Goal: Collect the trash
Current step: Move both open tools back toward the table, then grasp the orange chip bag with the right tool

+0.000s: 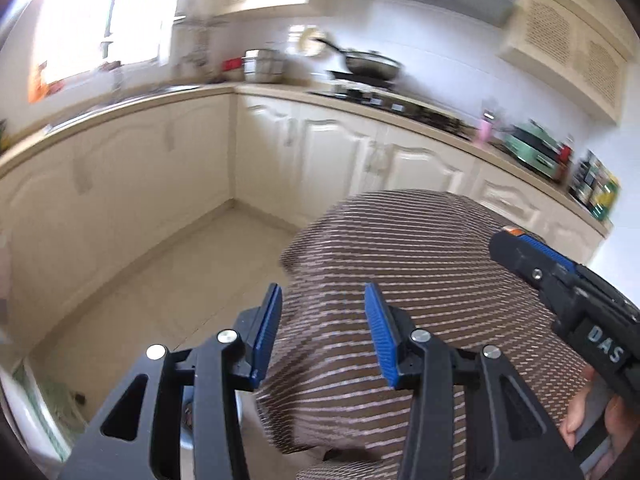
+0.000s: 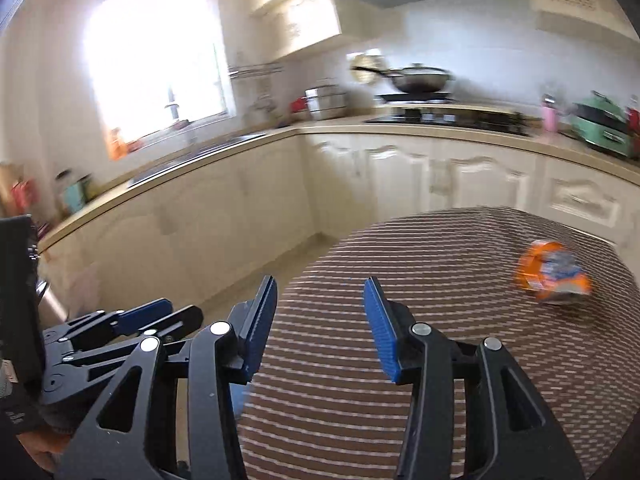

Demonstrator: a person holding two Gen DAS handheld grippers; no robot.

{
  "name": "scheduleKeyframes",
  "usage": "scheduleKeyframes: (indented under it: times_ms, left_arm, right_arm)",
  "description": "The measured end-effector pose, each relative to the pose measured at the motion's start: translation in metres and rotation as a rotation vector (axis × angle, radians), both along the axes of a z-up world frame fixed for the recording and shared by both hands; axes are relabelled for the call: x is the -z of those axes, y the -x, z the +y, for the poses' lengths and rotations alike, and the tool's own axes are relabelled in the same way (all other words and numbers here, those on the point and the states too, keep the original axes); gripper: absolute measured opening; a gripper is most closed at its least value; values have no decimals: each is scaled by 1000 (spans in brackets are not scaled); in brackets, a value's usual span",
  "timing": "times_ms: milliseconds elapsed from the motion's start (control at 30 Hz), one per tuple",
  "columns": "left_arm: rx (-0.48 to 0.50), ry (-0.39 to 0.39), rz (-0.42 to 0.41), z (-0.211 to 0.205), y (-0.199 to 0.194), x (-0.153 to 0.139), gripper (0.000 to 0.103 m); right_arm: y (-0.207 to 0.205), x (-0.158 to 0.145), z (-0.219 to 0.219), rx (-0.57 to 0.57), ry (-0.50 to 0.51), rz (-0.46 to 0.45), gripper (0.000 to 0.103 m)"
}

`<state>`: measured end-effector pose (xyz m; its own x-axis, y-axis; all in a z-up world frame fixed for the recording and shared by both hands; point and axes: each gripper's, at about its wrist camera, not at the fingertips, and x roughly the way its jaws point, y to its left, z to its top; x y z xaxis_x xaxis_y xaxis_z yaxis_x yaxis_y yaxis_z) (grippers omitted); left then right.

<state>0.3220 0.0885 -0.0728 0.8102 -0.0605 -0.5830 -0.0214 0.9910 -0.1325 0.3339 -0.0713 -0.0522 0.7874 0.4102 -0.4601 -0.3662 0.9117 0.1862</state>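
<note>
I see both my left hand-held gripper (image 1: 322, 334) and right hand-held gripper (image 2: 320, 330) apart, empty, above the brown striped cloth-covered worktop (image 2: 400, 272); crumpled orange plastic wrapper (image 2: 554, 276) lies at right.

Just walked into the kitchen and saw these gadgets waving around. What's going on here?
A person holds a two-finger gripper in each hand over a striped tablecloth, collecting trash. The left gripper and right gripper both stand open with nothing between their pads. An orange wrapper lies on the cloth toward the table's far right, not yet picked up. The pictures are blurred, so finer detail is hard to tell.
</note>
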Motion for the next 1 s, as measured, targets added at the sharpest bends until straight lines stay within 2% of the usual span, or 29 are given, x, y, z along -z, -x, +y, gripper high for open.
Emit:
scheduleKeyframes:
  times_ms: [133, 300, 500, 600, 733, 933, 1000]
  left_arm:
    - [88, -38, 9, -60, -17, -5, 42]
    - [184, -23, 35, -122, -46, 0, 45]
    - [233, -19, 68, -162, -75, 16, 48]
    - [234, -33, 82, -173, -89, 23, 49]
    - [208, -28, 92, -166, -101, 27, 49]
    - [176, -5, 93, -154, -116, 28, 49]
    - [173, 7, 92, -151, -117, 28, 50]
  right_arm:
    - [-11, 5, -63, 118, -20, 21, 44]
    - [-27, 19, -139, 273, -44, 70, 46]
    - [-50, 46, -199, 366, -86, 159, 47]
    - [-68, 60, -214, 378, -124, 214, 47]
    - [-94, 70, -225, 370, -183, 274, 47]
    - [-123, 79, -226, 385, -186, 333, 47]
    - [-132, 88, -231, 374, -242, 385, 46]
